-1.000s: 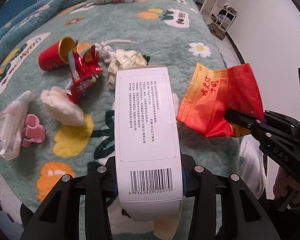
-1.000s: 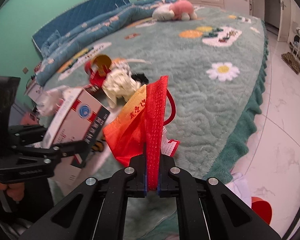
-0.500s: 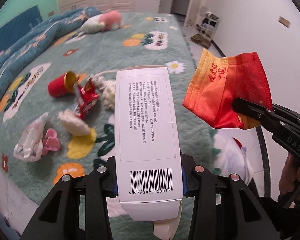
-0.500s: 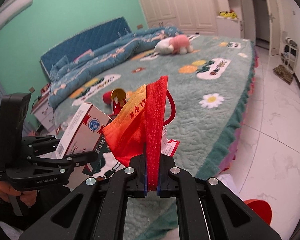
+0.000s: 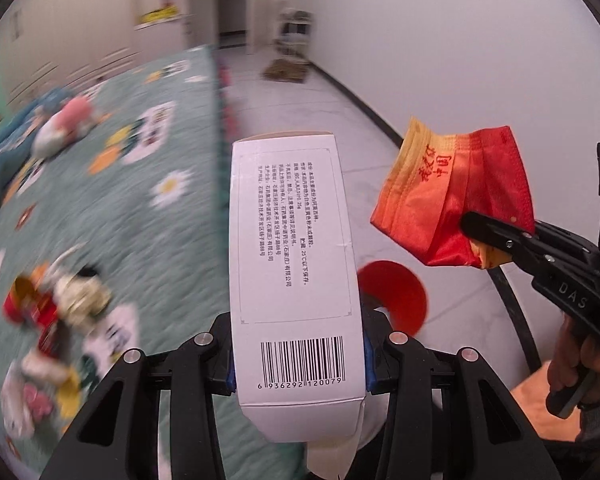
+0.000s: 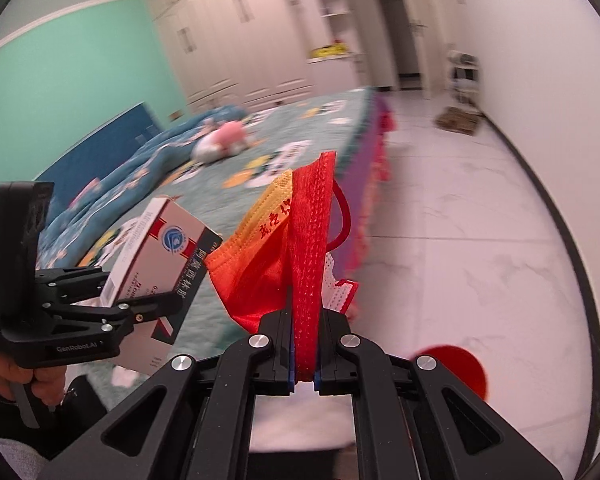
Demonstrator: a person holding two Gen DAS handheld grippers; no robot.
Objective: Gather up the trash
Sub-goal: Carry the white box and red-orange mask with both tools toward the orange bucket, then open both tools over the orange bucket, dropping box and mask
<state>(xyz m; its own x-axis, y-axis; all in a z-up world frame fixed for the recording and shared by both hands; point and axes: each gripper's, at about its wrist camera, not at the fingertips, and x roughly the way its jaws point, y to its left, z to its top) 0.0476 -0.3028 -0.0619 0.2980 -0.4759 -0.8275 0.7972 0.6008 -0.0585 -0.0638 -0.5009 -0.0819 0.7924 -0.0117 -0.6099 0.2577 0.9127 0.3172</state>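
My left gripper [image 5: 298, 364] is shut on a white medicine box [image 5: 292, 264] with a barcode, held upright in the air beyond the bed's edge. The same white medicine box [image 6: 156, 256] shows in the right wrist view, clamped by the left gripper [image 6: 140, 300]. My right gripper [image 6: 304, 344] is shut on a red and orange face mask [image 6: 288, 256], and the face mask [image 5: 452, 200] hangs at the right of the left wrist view from the right gripper [image 5: 484, 236]. A red bin [image 5: 392, 292] with a white liner lies on the floor below both loads.
Remaining litter [image 5: 56, 304] lies blurred on the green flowered bedspread [image 5: 140, 216] at the left: a red cup, a red wrapper, crumpled tissues. A plush toy [image 6: 224, 140] sits farther up the bed. White tiled floor [image 6: 480, 240] runs to the wall and a doorway.
Both grippers have swung away from the bed and risen, carrying the box and the mask out over the floor. The red bin has come into view under them.
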